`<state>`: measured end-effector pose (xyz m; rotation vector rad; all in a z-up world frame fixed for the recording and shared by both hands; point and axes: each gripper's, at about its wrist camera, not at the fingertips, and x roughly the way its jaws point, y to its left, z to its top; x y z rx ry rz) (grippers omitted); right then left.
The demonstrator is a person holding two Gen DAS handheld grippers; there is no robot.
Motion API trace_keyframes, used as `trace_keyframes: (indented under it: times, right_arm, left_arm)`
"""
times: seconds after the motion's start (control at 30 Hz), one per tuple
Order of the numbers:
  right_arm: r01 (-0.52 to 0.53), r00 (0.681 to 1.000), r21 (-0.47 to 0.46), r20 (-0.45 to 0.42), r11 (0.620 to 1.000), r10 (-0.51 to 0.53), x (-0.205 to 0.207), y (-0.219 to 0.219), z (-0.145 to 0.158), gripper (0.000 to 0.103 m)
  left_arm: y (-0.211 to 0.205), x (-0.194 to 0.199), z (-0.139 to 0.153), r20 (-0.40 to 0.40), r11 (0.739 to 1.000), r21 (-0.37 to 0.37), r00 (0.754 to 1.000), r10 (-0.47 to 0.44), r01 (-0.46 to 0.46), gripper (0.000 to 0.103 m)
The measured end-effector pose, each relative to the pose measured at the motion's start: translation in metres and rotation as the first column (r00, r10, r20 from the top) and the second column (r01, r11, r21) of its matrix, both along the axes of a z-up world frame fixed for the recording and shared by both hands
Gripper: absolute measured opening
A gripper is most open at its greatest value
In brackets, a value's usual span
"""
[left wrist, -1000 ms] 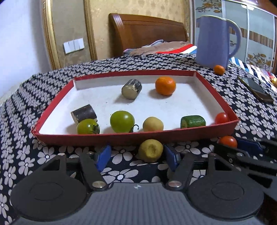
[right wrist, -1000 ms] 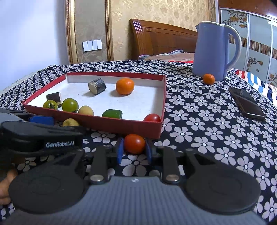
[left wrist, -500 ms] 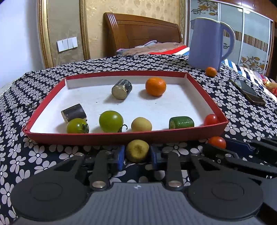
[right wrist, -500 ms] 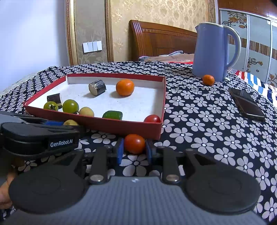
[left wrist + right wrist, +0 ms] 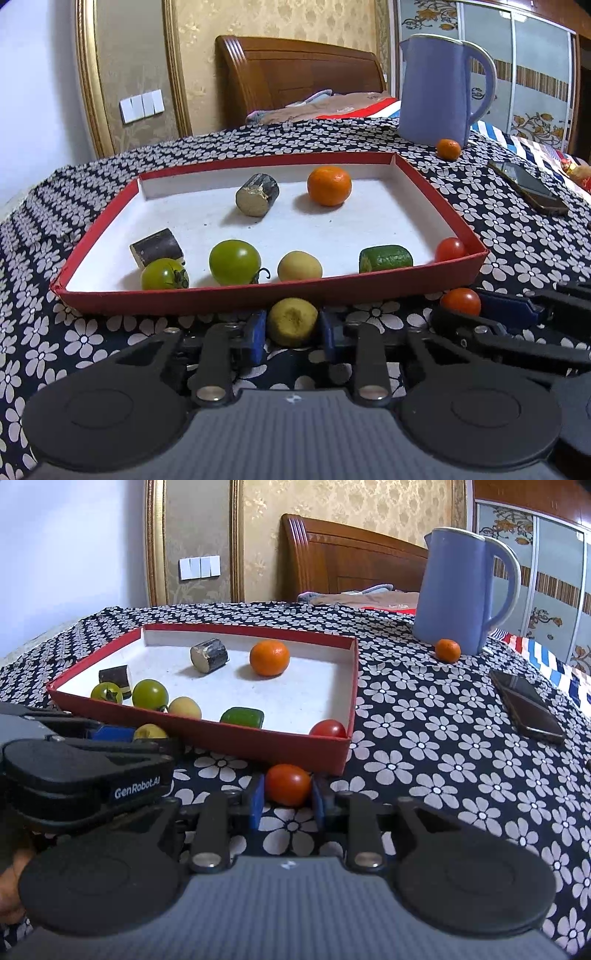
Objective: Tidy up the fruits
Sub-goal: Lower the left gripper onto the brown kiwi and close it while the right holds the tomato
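A red tray (image 5: 258, 297) with a white floor lies on the flowered cloth; it also shows in the right wrist view (image 5: 258, 740). In it are an orange (image 5: 328, 185), two green tomatoes (image 5: 234, 261), a yellow fruit (image 5: 299, 266), a red tomato (image 5: 450, 249), a green piece (image 5: 386, 257) and two dark cut pieces (image 5: 258, 195). My left gripper (image 5: 292, 328) is shut on a yellow fruit (image 5: 292, 321) just before the tray's near wall. My right gripper (image 5: 287, 796) is shut on a red tomato (image 5: 288, 783) near the tray's front right corner.
A blue jug (image 5: 439, 88) stands at the back right with a small orange (image 5: 448, 148) at its foot. A phone (image 5: 528, 187) lies on the cloth to the right. A bed headboard (image 5: 295, 74) is behind the table.
My left gripper's jaws have closed from wide open onto the yellow fruit and the view has risen a little. My right gripper stays shut on the red tomato, lifted slightly.
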<state>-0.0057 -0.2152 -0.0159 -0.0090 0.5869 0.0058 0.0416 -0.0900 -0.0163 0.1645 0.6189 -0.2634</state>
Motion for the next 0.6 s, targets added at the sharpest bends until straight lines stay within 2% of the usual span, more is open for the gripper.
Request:
trace_keyframes:
  times: [0.6]
  right_arm:
    - [0.004,0.999,-0.011,0.033,1.0,-0.003,-0.008,0.005,0.005,0.025]
  left_arm:
    - [0.014,-0.006,0.004,-0.011,0.997,-0.073,1.0,-0.004,0.003,0.028]
